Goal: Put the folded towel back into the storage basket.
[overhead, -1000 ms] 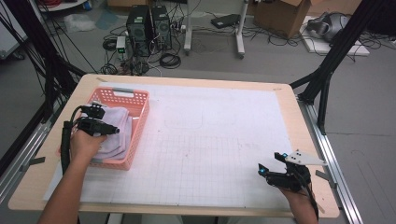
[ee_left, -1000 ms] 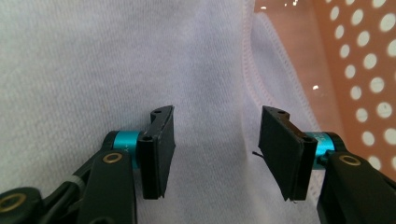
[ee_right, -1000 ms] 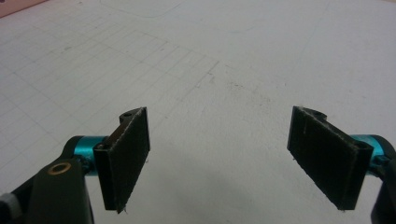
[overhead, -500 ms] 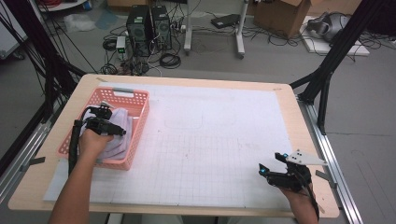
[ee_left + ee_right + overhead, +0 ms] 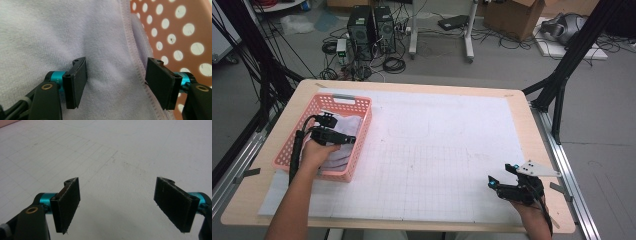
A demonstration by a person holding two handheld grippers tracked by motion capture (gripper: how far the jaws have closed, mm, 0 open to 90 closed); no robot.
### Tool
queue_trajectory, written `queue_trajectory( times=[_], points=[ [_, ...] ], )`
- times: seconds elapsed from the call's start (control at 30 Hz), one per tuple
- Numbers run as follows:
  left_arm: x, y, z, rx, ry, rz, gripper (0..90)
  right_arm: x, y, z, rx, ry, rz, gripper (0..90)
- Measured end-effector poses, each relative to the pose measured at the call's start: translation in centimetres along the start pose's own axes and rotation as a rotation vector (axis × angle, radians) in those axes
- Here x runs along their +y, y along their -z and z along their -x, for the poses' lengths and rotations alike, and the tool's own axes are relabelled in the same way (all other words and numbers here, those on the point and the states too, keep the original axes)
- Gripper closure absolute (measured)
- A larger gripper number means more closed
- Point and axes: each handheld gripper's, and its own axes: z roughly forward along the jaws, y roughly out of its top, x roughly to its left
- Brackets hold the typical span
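Left jaws: left gripper stands wide apart and has just been opening; lilac towel lies between and under the pads, which do not press on it. Nothing gripped.
Hem line: the towel's stitched edge runs up the left gripper view just inside the right-hand pad, roughly along the jaws' reach, not across it.
Right jaws: right gripper spread wide over bare gridded sheet; holds nothing.
Towel place: bunched inside the pink basket at the table's left, seen from the high view as a pale heap against the basket's right wall.
Left gripper place: left gripper sits low over the heap, inside the basket rim.
Right gripper place: right gripper rests near the table's front right corner, well apart from the basket.
Key relation: towel directly beneath the left jaws; left hand is by far the nearer.
Judgement: cloth looks set down in the basket; a fresh pinch would need the jaws turned across the hem or pressed into a fold.
Table: table, sheet covering most of it.
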Motion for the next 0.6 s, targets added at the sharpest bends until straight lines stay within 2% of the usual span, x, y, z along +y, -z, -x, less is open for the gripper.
queue_trajectory(
  times=[0.07,0.13,0.17,0.2,0.23,0.27,0.3,0.33,0.37,0.4,0.43,0.53,0.6],
  points=[
    [0.0,0.8,-0.4,0.024,0.004,0.046,34.4,0.0,0.0,0.1,-0.002,0.003,0.004,20.1],
    [-0.1,1.8,-1.1,0.075,0.018,0.072,35.5,0.0,0.0,0.1,-0.002,0.003,0.007,20.1],
    [-0.2,2.0,-1.5,0.104,0.037,0.069,36.2,0.0,0.0,0.1,-0.002,0.004,0.007,20.1],
    [-0.2,2.0,-1.5,0.104,0.037,0.069,36.6,0.0,0.0,0.1,-0.002,0.004,0.007,20.1],
    [-0.4,2.1,-2.5,0.126,0.081,0.034,36.8,0.0,0.0,0.0,0.0,0.006,0.003,20.1],
    [-0.4,2.1,-2.5,0.126,0.081,0.034,36.7,0.0,-0.1,-0.1,0.002,0.004,0.002,20.1],
    [-0.3,2.1,-2.6,0.153,0.098,0.029,36.4,0.0,-0.1,-0.1,0.004,0.007,0.0,20.2],
    [-0.3,2.1,-2.6,0.153,0.098,0.029,36.5,0.0,-0.1,-0.1,0.005,0.007,0.001,20.2],
    [-0.3,1.9,-2.6,0.17,0.091,0.016,36.8,0.0,-0.1,-0.2,0.004,0.007,0.0,20.2],
    [-0.3,1.3,-2.5,0.219,0.082,-0.039,36.5,0.0,-0.1,-0.2,0.003,0.004,-0.001,20.2],
    [-0.3,1.0,-2.5,0.235,0.068,-0.054,35.9,0.0,-0.1,-0.2,0.004,0.004,-0.001,20.2],
    [-0.3,0.7,-2.2,0.273,0.031,-0.06,36.0,0.0,0.0,-0.1,0.004,0.004,-0.002,20.2],
    [-0.3,0.9,-2.2,0.273,0.036,-0.046,36.0,0.0,0.0,0.0,0.004,0.001,0.0,20.2]
  ],
)
